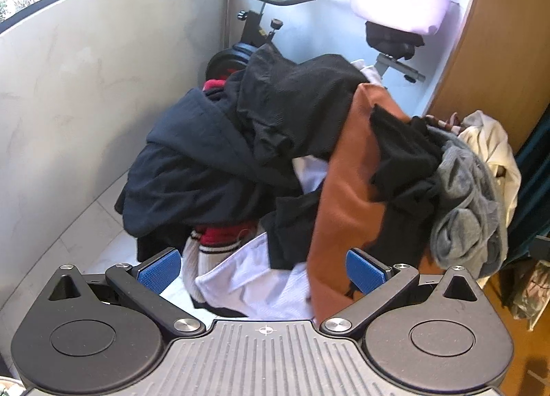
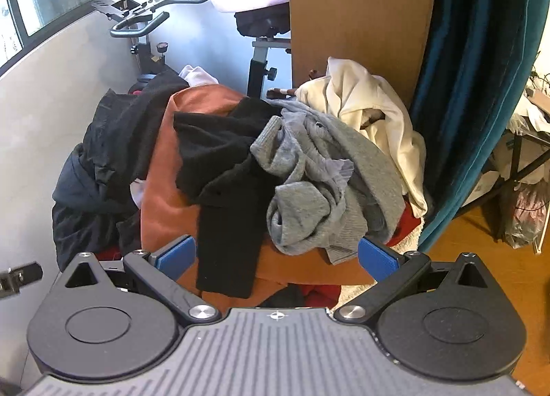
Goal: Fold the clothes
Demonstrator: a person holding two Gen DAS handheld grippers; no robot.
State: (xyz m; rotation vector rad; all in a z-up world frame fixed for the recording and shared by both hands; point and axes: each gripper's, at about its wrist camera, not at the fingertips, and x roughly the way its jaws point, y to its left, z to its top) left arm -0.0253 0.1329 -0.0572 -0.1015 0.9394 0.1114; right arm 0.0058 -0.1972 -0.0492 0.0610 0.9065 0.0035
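A heap of unfolded clothes fills both views. In the left wrist view, black garments (image 1: pixel 275 114) lie on top, a rust-orange garment (image 1: pixel 343 196) hangs down the right side, and a white garment (image 1: pixel 254 279) and a red-and-white striped piece (image 1: pixel 220 241) lie low in front. My left gripper (image 1: pixel 263 270) is open just short of the heap, with nothing between its blue pads (image 1: pixel 160 268). In the right wrist view, a black garment (image 2: pixel 223 189), a grey knit (image 2: pixel 319 183), the orange garment (image 2: pixel 165 196) and a cream garment (image 2: pixel 374 114) are piled together. My right gripper (image 2: pixel 275 258) is open before them, empty.
An exercise bike (image 1: pixel 261 18) stands behind the heap by a pale wall, with a pink tub (image 1: pixel 395 0) above its seat. A wooden cabinet (image 2: pixel 357 18) and a teal curtain (image 2: pixel 481 86) stand to the right. Bags and clutter (image 2: pixel 526 203) sit on the wooden floor at far right.
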